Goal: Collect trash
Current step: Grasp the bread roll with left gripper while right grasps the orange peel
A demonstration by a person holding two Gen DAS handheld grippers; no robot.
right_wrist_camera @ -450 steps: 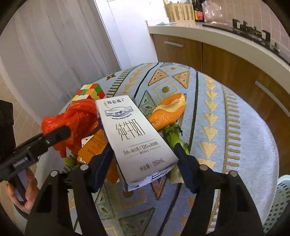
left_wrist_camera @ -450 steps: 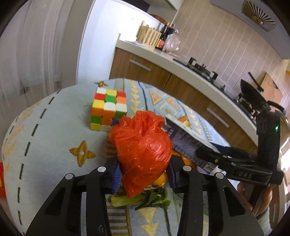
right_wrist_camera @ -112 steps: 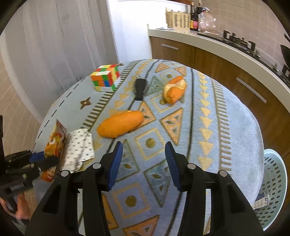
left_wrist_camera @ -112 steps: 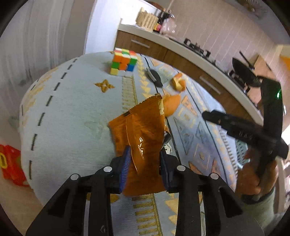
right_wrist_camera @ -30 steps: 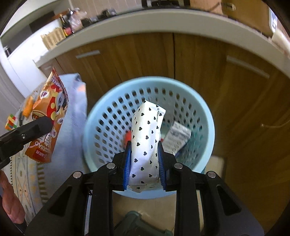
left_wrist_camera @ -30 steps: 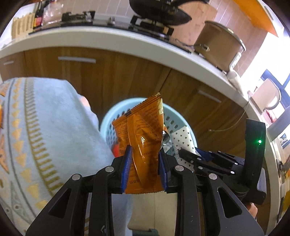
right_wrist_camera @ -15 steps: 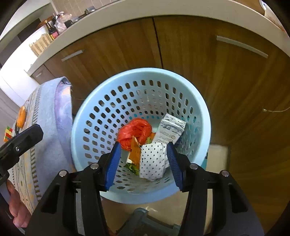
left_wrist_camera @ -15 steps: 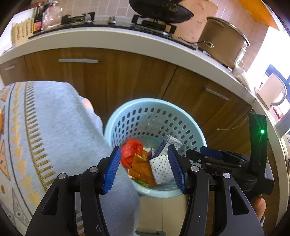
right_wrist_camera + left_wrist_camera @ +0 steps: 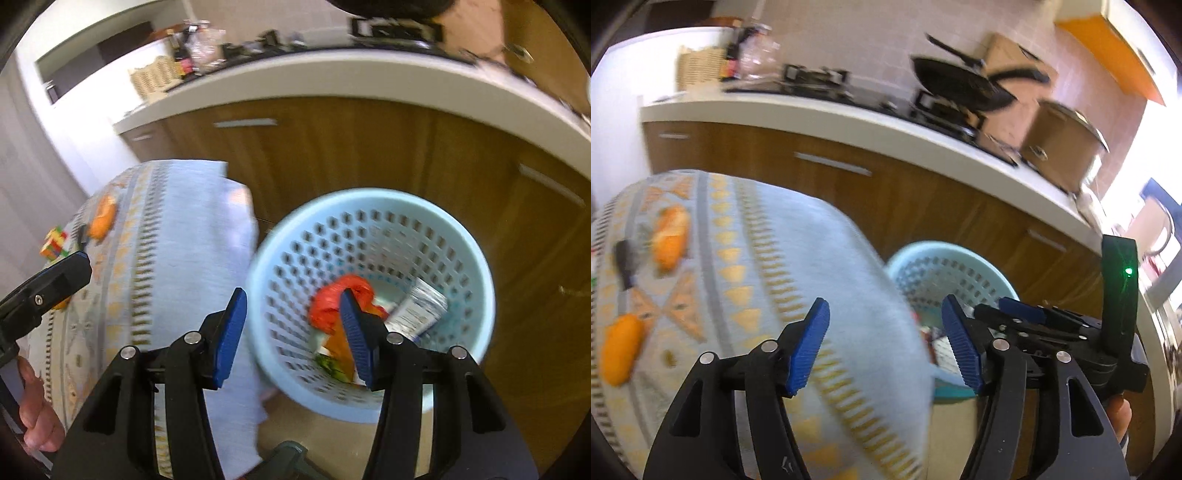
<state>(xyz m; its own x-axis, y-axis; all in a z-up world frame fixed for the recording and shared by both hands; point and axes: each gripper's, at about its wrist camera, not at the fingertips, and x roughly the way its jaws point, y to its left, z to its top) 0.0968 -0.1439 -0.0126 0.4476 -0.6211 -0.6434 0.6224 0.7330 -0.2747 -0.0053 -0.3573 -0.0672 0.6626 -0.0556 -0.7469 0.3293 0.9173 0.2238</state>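
I have both claws spread and empty; the left claw (image 9: 884, 343) hangs over the edge of the table (image 9: 820, 251), and the right claw (image 9: 290, 332) hangs over the near rim of the basket (image 9: 461, 236), which stands on the floor against the table's side and in front of the wooden cabinets (image 9: 332, 147).

Inside the basket I can see a crumpled red bag (image 9: 328, 299), an orange wrapper (image 9: 338, 345), a carton (image 9: 421, 310) leaning on the far wall, and something green (image 9: 328, 363) low down; the rest is blurred.

What matters for my next reach: whatever is left lies on the tablecloth, up and to the left of both claws and away from the basket; the left claw is the nearer one. From the left wrist I see two orange lumps, one (image 9: 670, 236) farther off beside a dark object (image 9: 626, 264) and one (image 9: 622, 349) close to the left edge, its long axis running roughly away from me; I cannot tell whether these are food or rubbish. A coloured cube (image 9: 55, 242) sits at the far end; I judge it no trash.
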